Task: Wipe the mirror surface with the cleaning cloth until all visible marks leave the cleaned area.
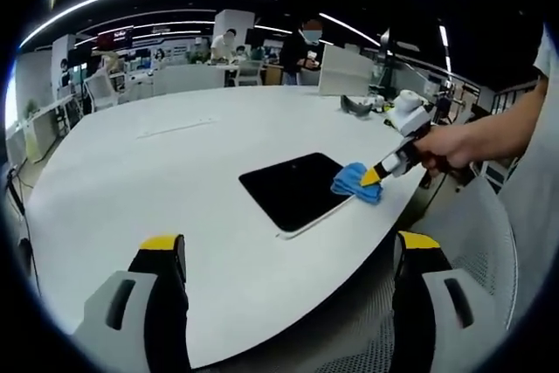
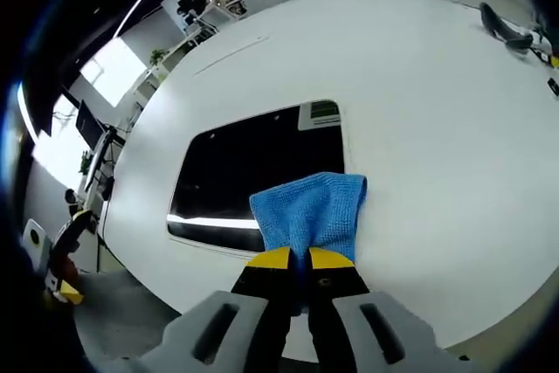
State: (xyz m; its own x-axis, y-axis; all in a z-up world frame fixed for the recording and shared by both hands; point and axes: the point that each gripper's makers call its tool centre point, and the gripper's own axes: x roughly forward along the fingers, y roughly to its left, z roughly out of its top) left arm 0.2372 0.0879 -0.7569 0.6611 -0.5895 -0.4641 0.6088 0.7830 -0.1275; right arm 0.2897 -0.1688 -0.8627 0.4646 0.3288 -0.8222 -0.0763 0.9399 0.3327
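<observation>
The right tongs [image 2: 300,258] are clamped on the blue cleaning cloth [image 2: 311,209], pressed on the near edge of the mirror [image 2: 253,168] lying flat on the white bench [image 2: 437,128], so wiping seems under way but unfinished, with the left tongs [image 1: 288,251] held apart, empty.

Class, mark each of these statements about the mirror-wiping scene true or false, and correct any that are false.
1. The right gripper is shut on the blue cloth. True.
2. The cloth lies in the middle of the mirror. False: it sits at one edge of the mirror, partly on the white table.
3. The left gripper holds a second cloth. False: its jaws stand apart with nothing between them.
4. The mirror lies flat on the table. True.
5. The table is square and dark. False: it is white with a rounded edge.
</observation>
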